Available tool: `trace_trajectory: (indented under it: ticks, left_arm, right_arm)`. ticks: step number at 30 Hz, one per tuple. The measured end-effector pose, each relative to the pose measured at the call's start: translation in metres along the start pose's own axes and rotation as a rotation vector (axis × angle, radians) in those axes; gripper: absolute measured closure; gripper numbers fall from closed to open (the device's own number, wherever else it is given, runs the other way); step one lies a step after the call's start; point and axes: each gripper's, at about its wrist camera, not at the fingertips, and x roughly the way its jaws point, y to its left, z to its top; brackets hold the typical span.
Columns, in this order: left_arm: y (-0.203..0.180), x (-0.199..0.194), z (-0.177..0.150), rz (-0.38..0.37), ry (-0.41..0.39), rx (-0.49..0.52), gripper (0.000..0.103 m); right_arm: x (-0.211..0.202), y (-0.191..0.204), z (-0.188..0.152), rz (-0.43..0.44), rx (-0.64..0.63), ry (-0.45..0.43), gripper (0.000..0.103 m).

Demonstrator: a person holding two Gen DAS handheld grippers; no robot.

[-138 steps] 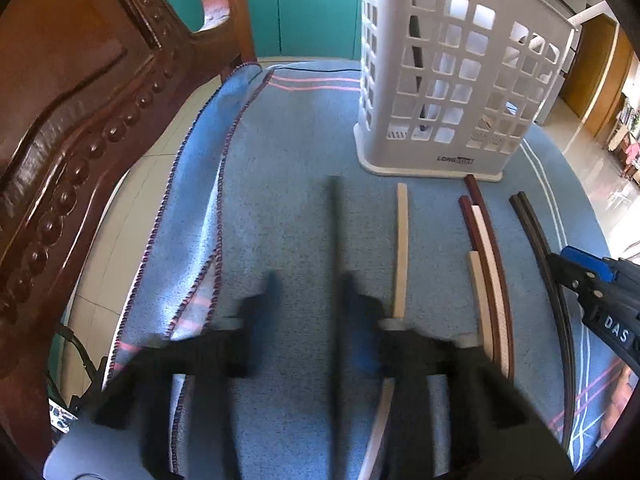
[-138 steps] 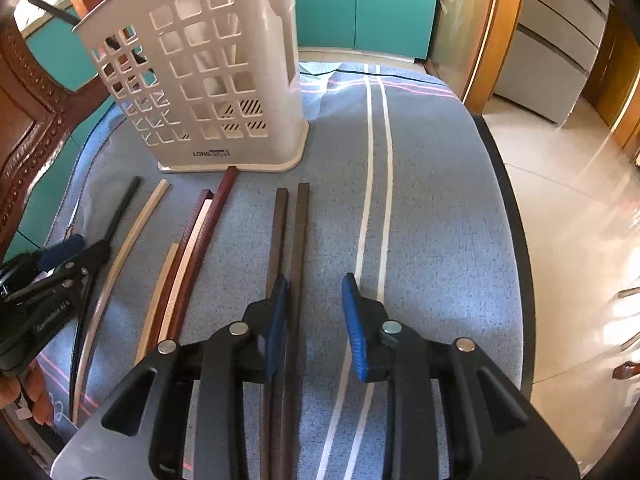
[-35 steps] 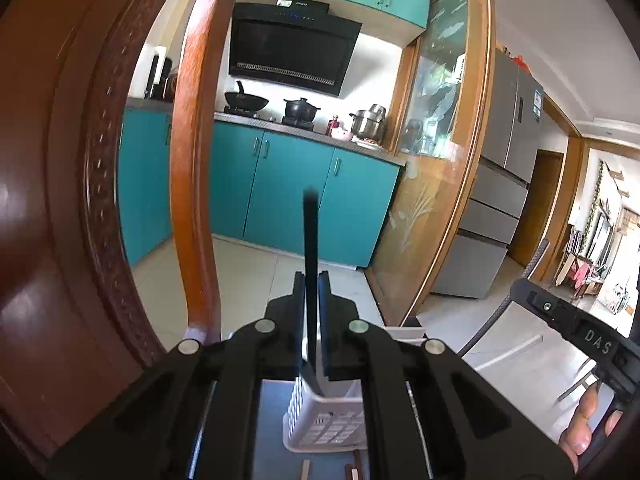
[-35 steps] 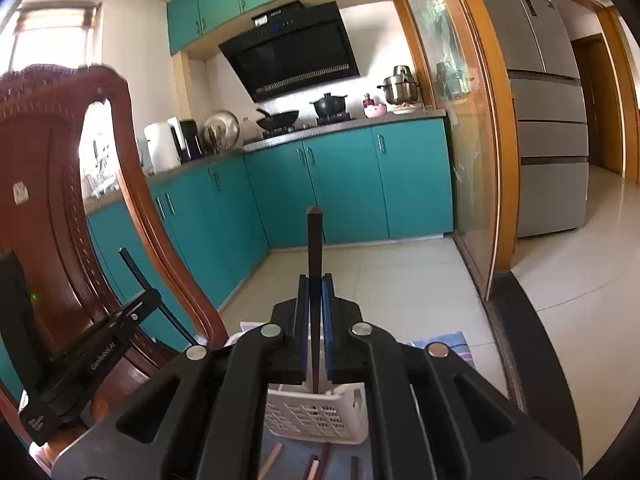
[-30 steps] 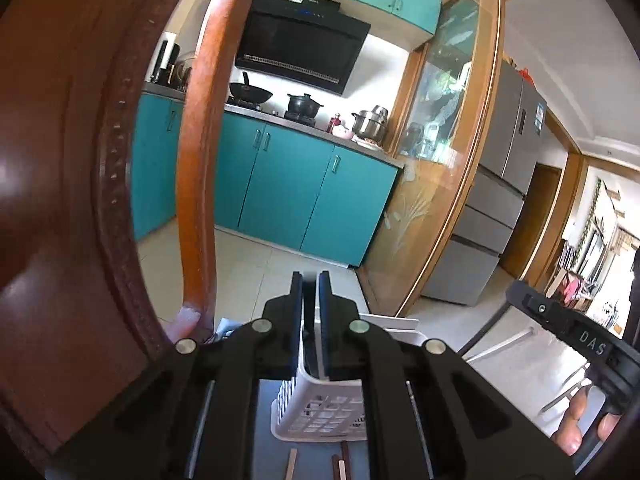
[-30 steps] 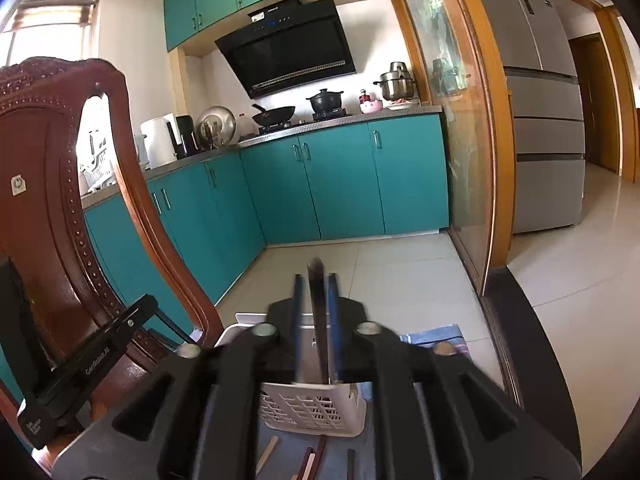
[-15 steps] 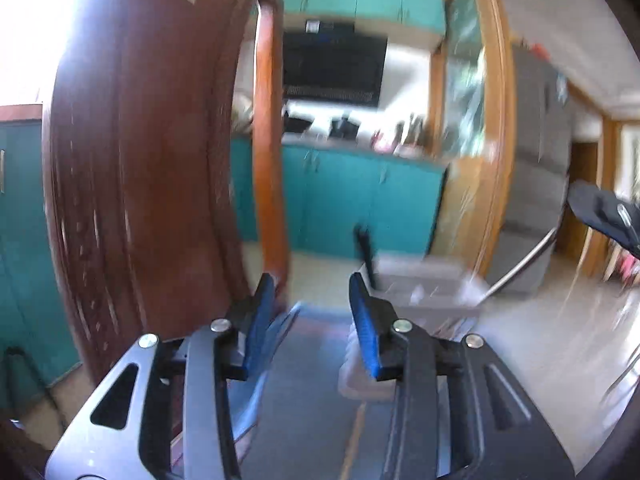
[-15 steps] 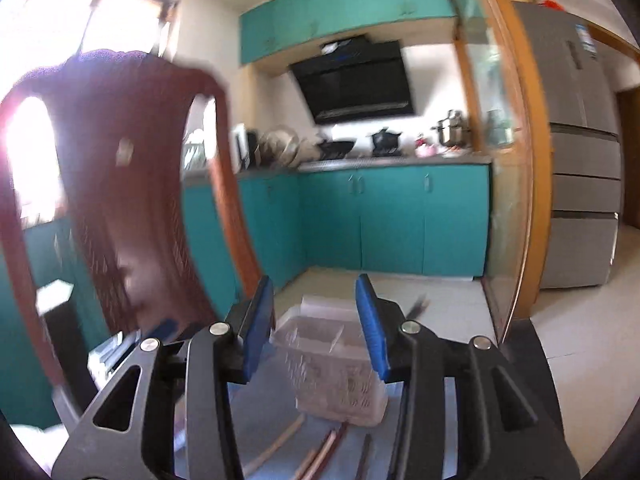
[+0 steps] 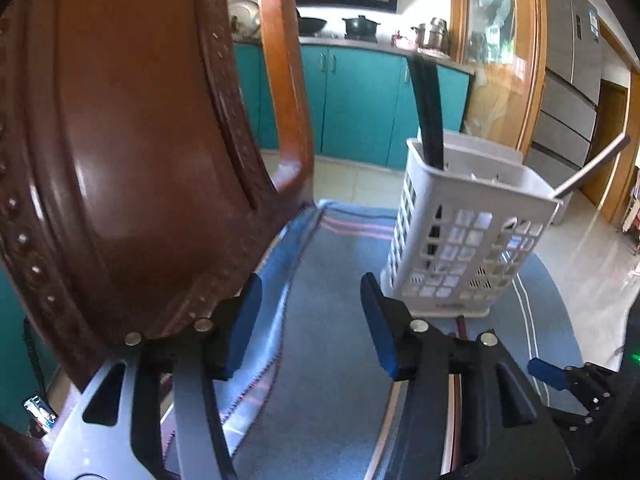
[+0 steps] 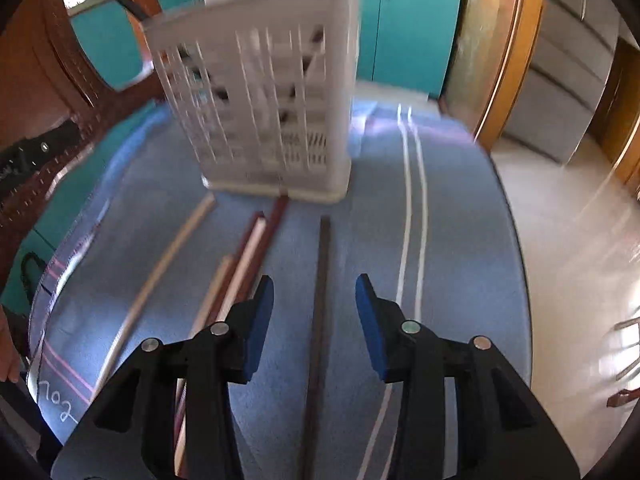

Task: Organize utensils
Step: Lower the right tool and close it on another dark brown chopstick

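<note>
Left gripper (image 9: 311, 322) and right gripper (image 10: 315, 322) both spread wide, empty. Black chopstick (image 9: 429, 118) stands in white slotted plastic basket (image 9: 464, 240); dark brown chopstick (image 10: 320, 292) lies on blue cloth (image 10: 452, 240).

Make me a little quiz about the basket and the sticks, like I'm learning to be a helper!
1. True or false: the right gripper is squeezing a chopstick.
2. Where is the black chopstick?
A. flat on the cloth
B. standing in the white basket
C. in the left gripper
3. Fill in: the dark brown chopstick lies on the blue ____, below the right gripper's open jaws.

Key
1. False: its jaws are wide open with nothing between them.
2. B.
3. cloth.
</note>
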Motion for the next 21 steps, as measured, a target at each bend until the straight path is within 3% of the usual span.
trace_trajectory:
  ticks: [4, 7, 9, 10, 11, 21]
  left_arm:
    - [-0.003, 0.01, -0.002, -0.028, 0.049, 0.008, 0.045]
    - [-0.004, 0.015, -0.005, -0.04, 0.077, 0.014, 0.044]
    - [-0.006, 0.017, -0.005, -0.043, 0.087, 0.02, 0.043]
    - [-0.006, 0.018, -0.006, -0.042, 0.09, 0.024, 0.043]
    - [-0.006, 0.016, -0.013, -0.041, 0.09, 0.027, 0.043]
    - [-0.012, 0.021, -0.023, -0.067, 0.118, 0.059, 0.042]
  right_arm:
    - [0.015, -0.002, -0.008, -0.006, 0.009, 0.064, 0.06]
    - [0.017, 0.0, -0.007, -0.016, 0.005, 0.06, 0.06]
    - [0.016, 0.003, -0.013, -0.016, 0.0, 0.054, 0.069]
    - [0.016, 0.003, -0.012, -0.01, 0.0, 0.051, 0.085]
    - [0.016, 0.003, -0.01, -0.003, 0.0, 0.05, 0.094]
    - [-0.005, -0.015, -0.003, 0.019, 0.11, -0.053, 0.097]
